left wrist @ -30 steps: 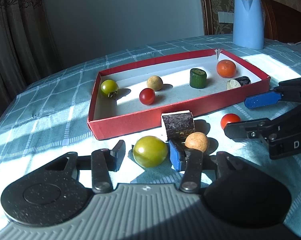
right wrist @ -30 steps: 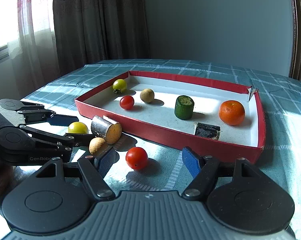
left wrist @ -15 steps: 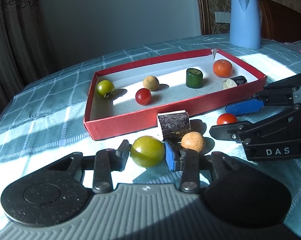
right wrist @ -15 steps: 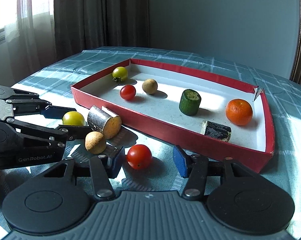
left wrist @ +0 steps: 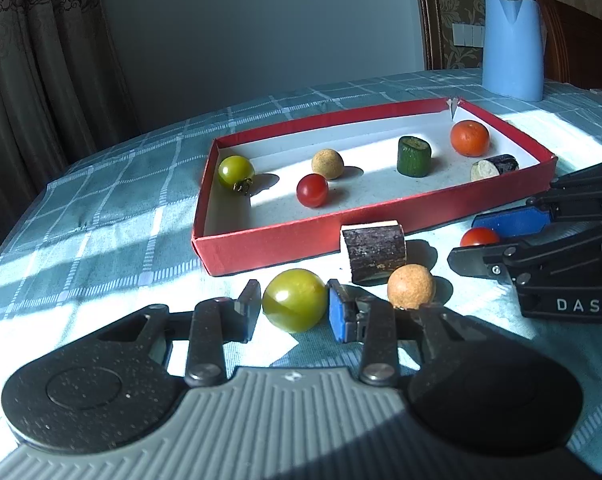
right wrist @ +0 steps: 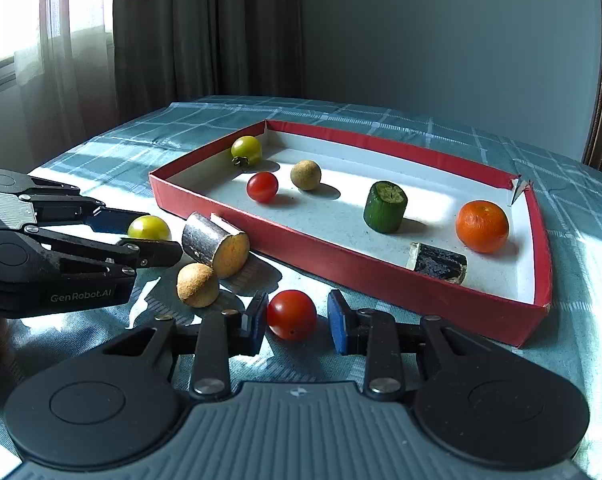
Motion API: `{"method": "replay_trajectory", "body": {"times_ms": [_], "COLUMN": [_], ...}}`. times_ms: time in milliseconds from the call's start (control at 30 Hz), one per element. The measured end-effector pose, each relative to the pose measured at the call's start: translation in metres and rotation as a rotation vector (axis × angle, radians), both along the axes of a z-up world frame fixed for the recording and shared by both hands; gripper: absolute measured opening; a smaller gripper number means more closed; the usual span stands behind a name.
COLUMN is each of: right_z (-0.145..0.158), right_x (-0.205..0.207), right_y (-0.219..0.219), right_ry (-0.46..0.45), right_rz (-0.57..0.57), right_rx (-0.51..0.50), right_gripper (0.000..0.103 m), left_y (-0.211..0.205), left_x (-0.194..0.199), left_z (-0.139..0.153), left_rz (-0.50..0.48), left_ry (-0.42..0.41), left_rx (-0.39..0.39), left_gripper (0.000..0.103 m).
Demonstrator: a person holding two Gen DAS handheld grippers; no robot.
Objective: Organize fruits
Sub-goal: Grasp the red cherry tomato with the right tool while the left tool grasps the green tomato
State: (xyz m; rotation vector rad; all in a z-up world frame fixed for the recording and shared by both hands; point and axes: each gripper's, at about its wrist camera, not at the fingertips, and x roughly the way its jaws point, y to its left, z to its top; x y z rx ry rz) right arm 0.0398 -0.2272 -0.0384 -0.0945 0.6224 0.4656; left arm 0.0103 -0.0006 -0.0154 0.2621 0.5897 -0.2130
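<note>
A green tomato (left wrist: 295,300) lies on the checked tablecloth in front of the red box (left wrist: 261,252). My left gripper (left wrist: 295,306) is closing on it, and both pads touch its sides. A small red tomato (right wrist: 292,314) sits between the fingers of my right gripper (right wrist: 297,316), whose jaws are also closing. The left pad meets the tomato and a narrow gap shows at the blue right pad (right wrist: 337,322). In the right wrist view the left gripper (right wrist: 149,232) clamps the green tomato (right wrist: 149,227).
A bark-covered cylinder (left wrist: 375,254) and a tan ball (left wrist: 411,286) lie between the two grippers. The red box (right wrist: 341,260) holds a green tomato, a red tomato, a tan ball, a cucumber piece, an orange and a dark log piece. A blue kettle (left wrist: 511,44) stands behind it.
Both pairs of jaws have narrowed around their tomatoes, the right pair by far more. Neither hand has shifted much, and the tomatoes rest where they were.
</note>
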Motion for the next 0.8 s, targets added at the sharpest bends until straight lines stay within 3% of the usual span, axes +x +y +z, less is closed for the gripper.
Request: {"method": "replay_trajectory", "body": {"times_ms": [800], "right_z": [-0.0008], "right_x": [-0.0018], "right_y": [0.0023], "right_ry": [-0.013], "right_rz": [-0.001], "right_rx": [-0.019], "right_gripper": [0.031], "left_y": [-0.0016], "left_x": [-0.0022], "left_z": [0.0005], "left_rz": [0.005], "left_ry": [-0.013], "left_rx": [0.007], "left_gripper": [0.031]}}
